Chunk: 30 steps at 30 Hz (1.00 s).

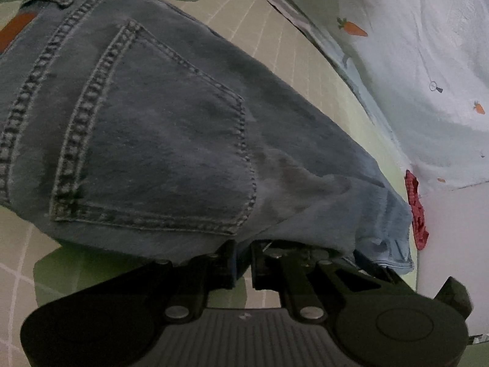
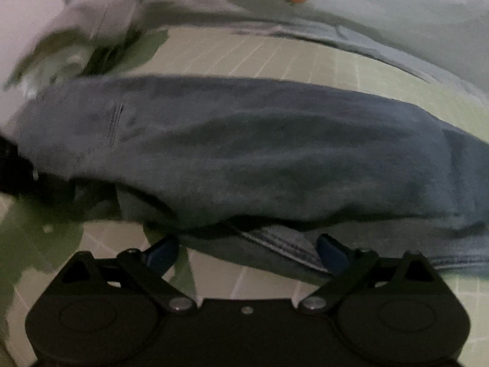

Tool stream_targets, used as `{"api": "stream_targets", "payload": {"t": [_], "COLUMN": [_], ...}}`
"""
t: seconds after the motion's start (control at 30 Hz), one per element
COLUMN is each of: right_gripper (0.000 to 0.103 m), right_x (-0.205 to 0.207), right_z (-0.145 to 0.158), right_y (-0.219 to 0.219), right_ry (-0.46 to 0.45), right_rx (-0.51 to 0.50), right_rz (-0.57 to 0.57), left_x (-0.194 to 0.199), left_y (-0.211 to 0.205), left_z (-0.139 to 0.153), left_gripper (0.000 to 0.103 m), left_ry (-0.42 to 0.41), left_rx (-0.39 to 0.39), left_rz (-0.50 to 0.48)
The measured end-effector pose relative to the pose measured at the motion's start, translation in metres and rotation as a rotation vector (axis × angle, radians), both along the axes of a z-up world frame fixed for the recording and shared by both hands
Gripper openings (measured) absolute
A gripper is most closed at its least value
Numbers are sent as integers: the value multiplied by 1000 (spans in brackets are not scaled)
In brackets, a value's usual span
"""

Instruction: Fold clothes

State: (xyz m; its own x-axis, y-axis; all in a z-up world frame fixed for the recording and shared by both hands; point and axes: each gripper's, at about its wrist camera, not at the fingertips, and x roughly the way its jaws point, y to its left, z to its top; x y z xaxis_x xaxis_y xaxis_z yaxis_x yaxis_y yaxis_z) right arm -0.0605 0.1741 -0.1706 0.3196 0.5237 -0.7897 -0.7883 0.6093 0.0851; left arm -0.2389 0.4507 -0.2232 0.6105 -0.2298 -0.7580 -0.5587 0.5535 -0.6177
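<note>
Left wrist view shows the jeans lying back-pocket up on a checked green bed sheet, the left gripper with its fingers pinched shut on the denim edge. Right wrist view, rather blurred, shows the right gripper spread wide at a hem, seemingly holding nothing. A fold looks under way; next the right must pinch that edge. Only the left view shows a carrot-print cloth and a red scrap beside it.
</note>
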Motion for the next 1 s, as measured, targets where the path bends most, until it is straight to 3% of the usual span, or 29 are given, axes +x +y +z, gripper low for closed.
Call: {"api": "stream_targets", "payload": {"t": [0.1, 0.37, 0.43, 0.53, 0.63, 0.77, 0.87, 1.0], "right_gripper": [97, 99, 99, 98, 99, 99, 102, 102], "right_x": [8, 26, 21, 18, 10, 17, 34, 51], "right_z": [6, -6, -6, -3, 4, 3, -6, -18], "right_y": [-4, 9, 13, 4, -15, -19, -24, -32], "right_ry": [51, 307, 308, 320, 221, 114, 203, 392], "right_rx": [103, 359, 353, 374, 368, 258, 325, 544], "right_rz": [-12, -42, -75, -211, -314, -381, -444, -490], "left_x": [-2, -11, -14, -19, -24, -27, -24, -20], "left_y": [-1, -3, -5, -8, -11, -13, -14, -13], "left_z": [1, 1, 2, 3, 4, 3, 2, 3], "left_gripper": [10, 10, 10, 10, 11, 11, 11, 12], "left_ry": [6, 21, 19, 17, 15, 16, 21, 25], "left_rx": [14, 35, 38, 41, 45, 45, 51, 64], "left_rz": [3, 26, 32, 40, 48, 50, 37, 16]}}
